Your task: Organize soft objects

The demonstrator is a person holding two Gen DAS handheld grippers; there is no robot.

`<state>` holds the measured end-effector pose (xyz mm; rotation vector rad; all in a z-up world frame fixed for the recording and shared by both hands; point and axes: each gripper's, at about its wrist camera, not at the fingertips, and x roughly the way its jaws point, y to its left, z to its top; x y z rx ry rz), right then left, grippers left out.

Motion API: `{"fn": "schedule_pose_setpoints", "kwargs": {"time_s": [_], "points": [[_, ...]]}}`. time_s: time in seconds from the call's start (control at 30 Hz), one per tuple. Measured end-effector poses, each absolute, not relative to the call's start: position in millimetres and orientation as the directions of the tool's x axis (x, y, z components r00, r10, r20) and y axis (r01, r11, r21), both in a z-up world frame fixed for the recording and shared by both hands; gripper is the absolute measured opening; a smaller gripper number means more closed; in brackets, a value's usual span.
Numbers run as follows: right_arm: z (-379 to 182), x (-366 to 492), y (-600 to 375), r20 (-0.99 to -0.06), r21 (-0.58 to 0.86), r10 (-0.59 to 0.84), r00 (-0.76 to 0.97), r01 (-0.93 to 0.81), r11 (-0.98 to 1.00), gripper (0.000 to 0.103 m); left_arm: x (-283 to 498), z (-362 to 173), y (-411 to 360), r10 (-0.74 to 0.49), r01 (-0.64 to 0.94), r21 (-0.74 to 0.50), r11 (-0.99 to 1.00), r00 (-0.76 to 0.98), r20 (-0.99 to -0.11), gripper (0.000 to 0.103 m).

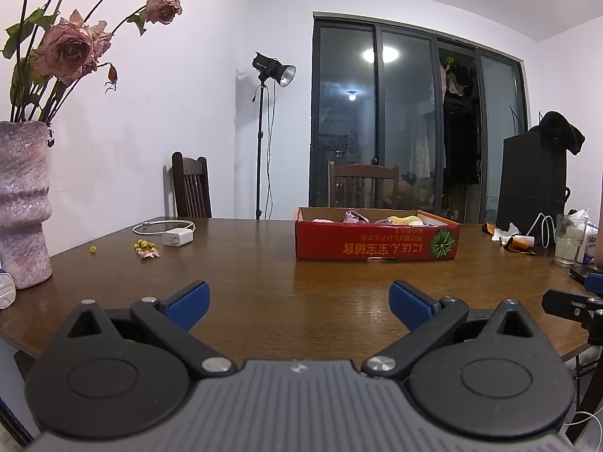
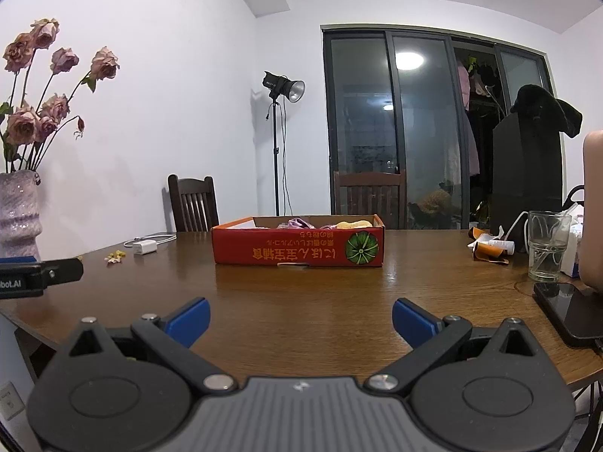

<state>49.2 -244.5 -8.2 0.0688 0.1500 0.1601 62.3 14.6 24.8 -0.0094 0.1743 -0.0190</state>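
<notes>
Left wrist view: the left hand-held gripper hovers over the brown tabletop, blue fingers spread wide with nothing between them. Beyond it stands the red cardboard box, holding soft objects (pink, purple and yellow; exact kinds unclear). Left of the box lie a white charger and a pink vase. The right hand-held gripper is likewise spread and empty, near the box's front; a drinking glass sits right of the box.
</notes>
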Motion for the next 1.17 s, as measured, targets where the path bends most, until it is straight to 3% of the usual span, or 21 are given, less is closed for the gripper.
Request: {"fn": "schedule_pose_setpoints", "kwargs": {"time_s": [0.97,1.17], "points": [[-6.3,42.9,-245.6,-0.095,0.077,0.177,0.980,-0.170,0.982,0.103,54.7,25.8,8.4,-0.037,0.038,0.010,0.999,0.990,-0.133,0.103],[-5.8,42.5,-247.1,-0.089,0.082,0.176,0.980,-0.169,0.982,0.103,49.4,27.2,6.2,-0.041,0.043,0.024,0.999,0.995,-0.091,0.103]]}}
